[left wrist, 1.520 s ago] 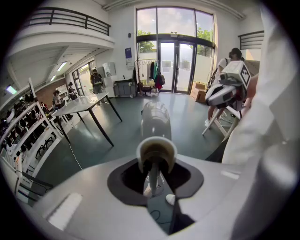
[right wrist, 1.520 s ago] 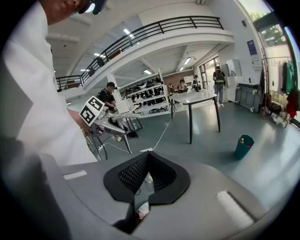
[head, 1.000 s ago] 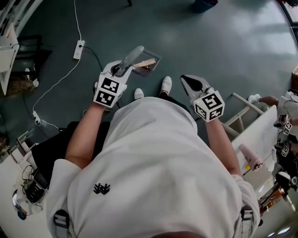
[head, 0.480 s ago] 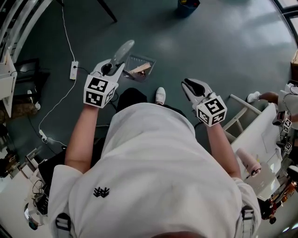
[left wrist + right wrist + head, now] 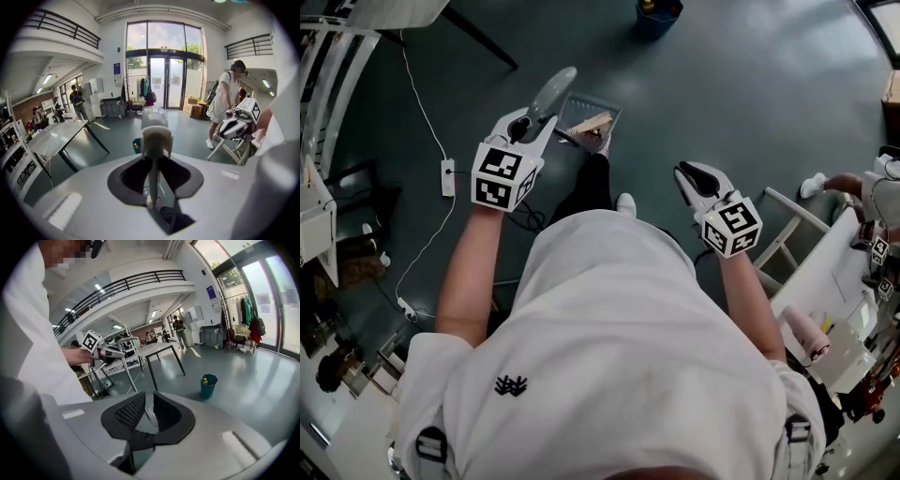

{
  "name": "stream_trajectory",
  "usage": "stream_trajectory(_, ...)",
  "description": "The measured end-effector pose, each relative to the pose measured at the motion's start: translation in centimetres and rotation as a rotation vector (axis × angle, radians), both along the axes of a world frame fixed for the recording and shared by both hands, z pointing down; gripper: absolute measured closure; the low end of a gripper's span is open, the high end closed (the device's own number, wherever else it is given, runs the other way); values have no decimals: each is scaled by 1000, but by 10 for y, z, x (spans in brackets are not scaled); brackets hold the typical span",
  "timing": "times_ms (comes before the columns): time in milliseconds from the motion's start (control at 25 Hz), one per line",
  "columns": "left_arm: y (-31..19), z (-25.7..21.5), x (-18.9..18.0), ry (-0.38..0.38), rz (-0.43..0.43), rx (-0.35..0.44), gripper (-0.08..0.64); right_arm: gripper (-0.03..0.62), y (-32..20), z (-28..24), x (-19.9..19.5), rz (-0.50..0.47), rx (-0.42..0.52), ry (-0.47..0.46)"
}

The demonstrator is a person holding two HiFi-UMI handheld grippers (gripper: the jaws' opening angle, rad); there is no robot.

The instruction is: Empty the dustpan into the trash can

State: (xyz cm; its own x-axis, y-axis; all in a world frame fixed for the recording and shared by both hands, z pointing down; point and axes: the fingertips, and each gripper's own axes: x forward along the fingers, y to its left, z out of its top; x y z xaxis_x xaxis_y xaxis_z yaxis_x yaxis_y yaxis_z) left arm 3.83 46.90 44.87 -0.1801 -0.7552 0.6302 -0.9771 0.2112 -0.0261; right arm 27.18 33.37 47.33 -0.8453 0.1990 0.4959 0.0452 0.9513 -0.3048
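The dustpan (image 5: 575, 103) hangs out in front of the person, above the floor, with what look like pale wood scraps (image 5: 591, 123) lying loose in its tray. The teal trash can (image 5: 659, 11) stands well apart, farther down the room. The left gripper (image 5: 534, 124) has its fingers clamped on the pan's long pale handle (image 5: 154, 129), and that is all that carries the load. The right gripper (image 5: 694, 175) has its fingers drawn in to a thin slit with nothing between them, and it floats off to the side. My worry is the handle turning in a two-finger pinch: if the tray dips forward on the way, the scraps slide off onto the floor short of the can. The can also looks narrow-mouthed beside the tray, so a quick tip could throw some over its edge. A white cable and power strip (image 5: 447, 176) lie on the floor at the person's left, something to catch a foot on. Only the head view shows the tray and its load. The left gripper view shows the clamp on the handle up close, with the can half hidden behind it. The right gripper view gives the clearest sight of the can, with something yellow already inside it.
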Motion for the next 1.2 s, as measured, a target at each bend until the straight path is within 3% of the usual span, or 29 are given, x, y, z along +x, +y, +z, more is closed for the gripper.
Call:
stream_trajectory(320, -88, -27, -85, -2, 140, 53, 416, 543, -69, -24, -83, 139, 41, 34)
stream_trajectory(600, -153, -37, -139, -13, 274, 63, 416, 543, -119, -37, -139, 264, 37, 8)
stream_trajectory(880, -221, -44, -188, -40, 267, 70, 416, 543, -165, -34, -163, 262, 22, 4)
stream_trajectory(1200, -295, -53, -231, -23, 204, 82, 416, 543, -280, -31, -188, 201, 7, -11)
